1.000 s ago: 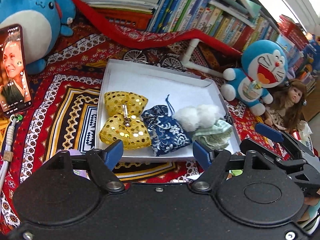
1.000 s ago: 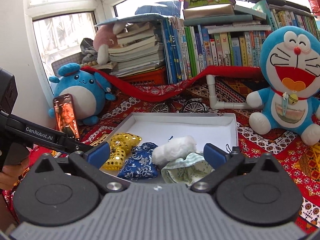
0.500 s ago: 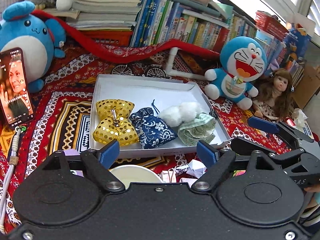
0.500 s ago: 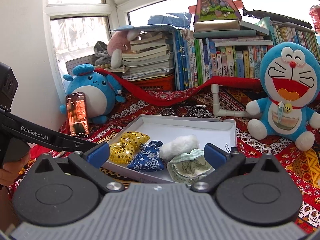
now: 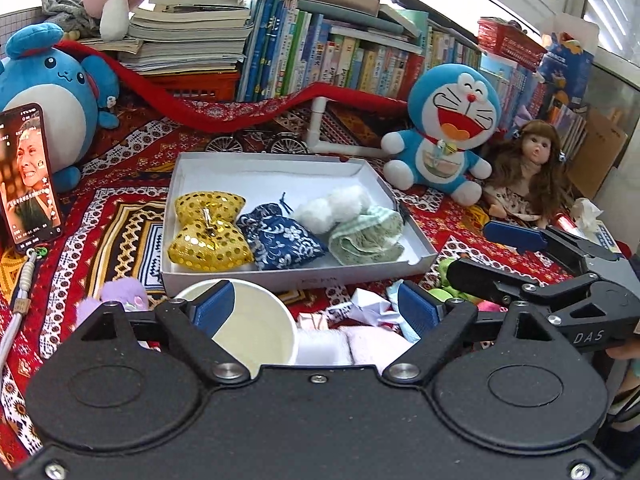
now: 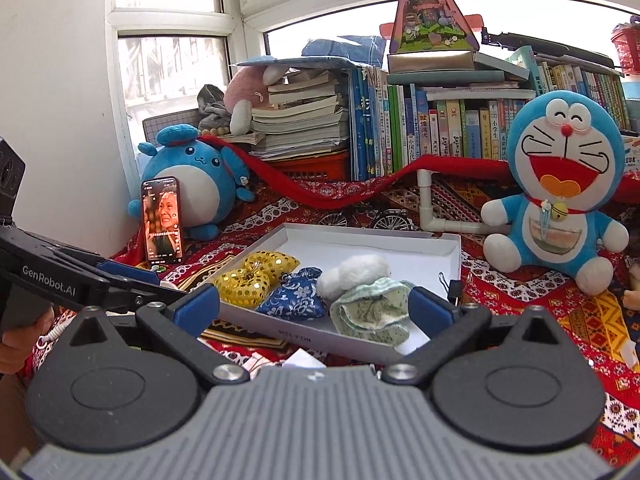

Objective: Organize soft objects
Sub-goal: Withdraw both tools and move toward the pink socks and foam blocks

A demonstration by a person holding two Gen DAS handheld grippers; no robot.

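Risk lies with the paper cup (image 5: 256, 328) at the table's near edge: it could be tipped as the left gripper (image 5: 316, 308), fingers empty and opening wide, is lowered beside it. The right gripper (image 6: 314, 306) is held wide and empty too.

The left wrist camera is sitting behind the left hand-held gripper (image 5: 316, 308), tilting down and looking close over a white tray (image 5: 304, 280) toward the bookshelf (image 5: 340, 60). The right wrist camera is riding behind the right hand-held gripper (image 6: 314, 306), facing more level, catching the windows (image 6: 168, 60). Both views are sharing the tray (image 6: 452, 252), the blue cat plush (image 5: 448, 132) (image 6: 560, 184) and the phone (image 5: 28, 172) (image 6: 162, 220), and each is showing the other gripper at its edge.
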